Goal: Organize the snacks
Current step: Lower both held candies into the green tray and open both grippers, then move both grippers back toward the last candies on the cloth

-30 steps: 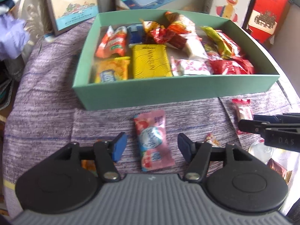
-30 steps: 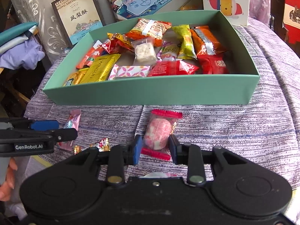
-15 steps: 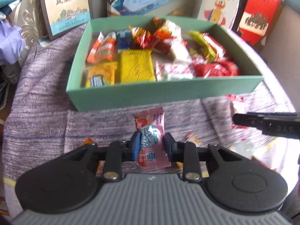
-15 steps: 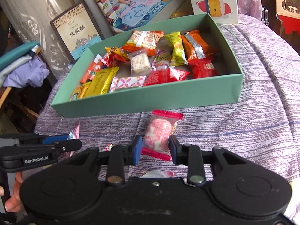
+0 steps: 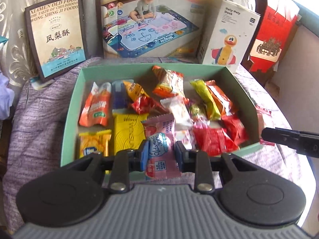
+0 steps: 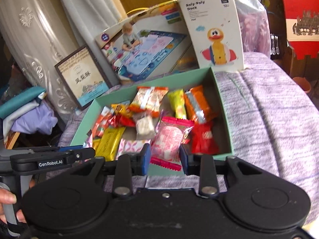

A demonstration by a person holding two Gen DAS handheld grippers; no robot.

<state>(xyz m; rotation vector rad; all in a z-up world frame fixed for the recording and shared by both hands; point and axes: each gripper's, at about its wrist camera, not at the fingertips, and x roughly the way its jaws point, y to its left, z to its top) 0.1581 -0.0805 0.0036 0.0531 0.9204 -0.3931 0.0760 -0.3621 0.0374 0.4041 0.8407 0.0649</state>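
Note:
My left gripper (image 5: 161, 155) is shut on a pink vitamin candy packet (image 5: 159, 139) and holds it above the near wall of the green box (image 5: 68, 119), which holds several snack packets. My right gripper (image 6: 165, 159) is shut on a clear packet with a pink round snack and red edges (image 6: 169, 137), held over the near right part of the same box (image 6: 225, 119). The right gripper's finger shows at the right edge of the left wrist view (image 5: 289, 139). The left gripper shows at the lower left of the right wrist view (image 6: 53, 159).
The box sits on a purple woven cloth (image 6: 269, 109). Behind it stand a pastry box (image 5: 55, 33), a play-mat box (image 5: 149, 25), a duck toy box (image 6: 215, 29) and a red carton (image 5: 273, 35). A red-edged snack (image 5: 263, 113) lies right of the box.
Both grippers have lifted their packets off the cloth and moved forward over the green box. The left gripper closed on the pink packet a second ago.

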